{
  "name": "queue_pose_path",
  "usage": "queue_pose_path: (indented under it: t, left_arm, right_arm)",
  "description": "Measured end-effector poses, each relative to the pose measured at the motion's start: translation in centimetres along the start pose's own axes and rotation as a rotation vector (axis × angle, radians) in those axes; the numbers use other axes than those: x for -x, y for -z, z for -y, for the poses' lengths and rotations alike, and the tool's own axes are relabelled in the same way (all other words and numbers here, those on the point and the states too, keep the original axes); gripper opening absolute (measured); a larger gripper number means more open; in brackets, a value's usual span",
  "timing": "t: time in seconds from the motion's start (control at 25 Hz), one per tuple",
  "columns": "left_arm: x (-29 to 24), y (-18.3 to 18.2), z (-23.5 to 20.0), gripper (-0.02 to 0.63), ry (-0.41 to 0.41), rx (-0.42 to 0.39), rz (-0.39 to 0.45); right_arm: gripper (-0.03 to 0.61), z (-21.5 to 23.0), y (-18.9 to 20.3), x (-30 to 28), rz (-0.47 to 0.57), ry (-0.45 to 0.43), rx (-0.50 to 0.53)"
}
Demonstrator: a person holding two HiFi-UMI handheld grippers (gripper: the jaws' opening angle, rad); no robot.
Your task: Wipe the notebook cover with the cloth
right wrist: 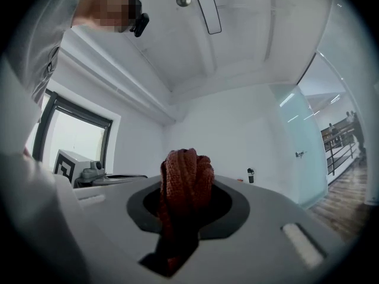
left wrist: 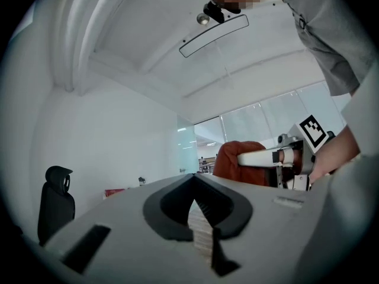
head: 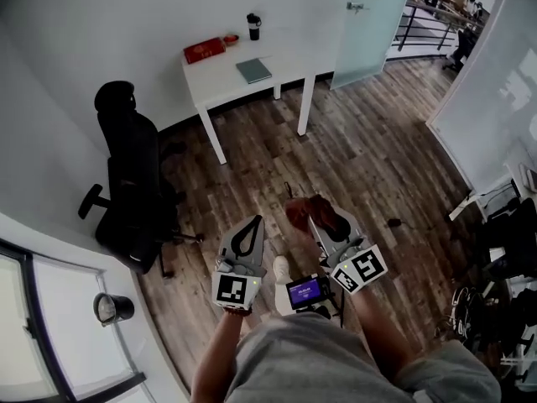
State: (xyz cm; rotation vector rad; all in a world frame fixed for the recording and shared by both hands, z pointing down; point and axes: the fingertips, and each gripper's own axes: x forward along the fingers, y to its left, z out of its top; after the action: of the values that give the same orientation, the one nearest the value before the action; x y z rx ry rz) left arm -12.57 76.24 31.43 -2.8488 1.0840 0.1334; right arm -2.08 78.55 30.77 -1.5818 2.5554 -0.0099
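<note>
The grey-green notebook (head: 253, 70) lies flat on the white table (head: 218, 78) far across the room. I hold both grippers close to my body, pointing up and away from the table. My right gripper (head: 319, 222) is shut on a bunched rust-red cloth (head: 312, 212). In the right gripper view the cloth (right wrist: 185, 185) stands up between the jaws of the right gripper (right wrist: 182, 201). My left gripper (head: 249, 227) is shut with nothing in it. In the left gripper view its jaws (left wrist: 195, 197) meet, and the cloth (left wrist: 234, 157) shows beyond them.
A red box (head: 204, 50) and a black cup (head: 253, 26) stand at the table's back edge. A black office chair (head: 130, 179) stands left of me on the wood floor. A glass door (head: 365, 23) is at the right of the table, and cables and equipment (head: 503, 309) lie at the far right.
</note>
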Motion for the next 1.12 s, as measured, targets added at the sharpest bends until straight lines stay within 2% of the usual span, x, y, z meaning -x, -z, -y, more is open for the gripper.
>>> queue_pose_path:
  t: [0.32, 0.52, 0.64, 0.84, 1.12]
  left_arm:
    - [-13.5, 2.9, -8.6, -0.006, -0.02, -0.024, -0.1]
    - [-20.5, 3.3, -12.9, -0.006, -0.007, -0.029, -0.096]
    - [-24.0, 3.8, -14.7, -0.006, 0.029, -0.008, -0.077]
    - [-29.7, 6.7, -18.5, -0.006, 0.065, 0.027, -0.053]
    - [-39.6, 9.8, -27.6, -0.005, 0.096, 0.075, -0.013]
  right_arm:
    - [0.08, 13.1, -0.4, -12.5, 0.029, -0.017, -0.01]
    - [0.08, 19.0, 1.3, -16.7, -0.027, 0.013, -0.047]
    - [0.08, 22.1, 2.4, -18.6, -0.049, 0.05, -0.077]
    - [0.08, 27.2, 5.5, -22.7, -0.104, 0.106, -0.107]
    - [0.08, 34.7, 6.6, -34.6, -0.154, 0.137, -0.102]
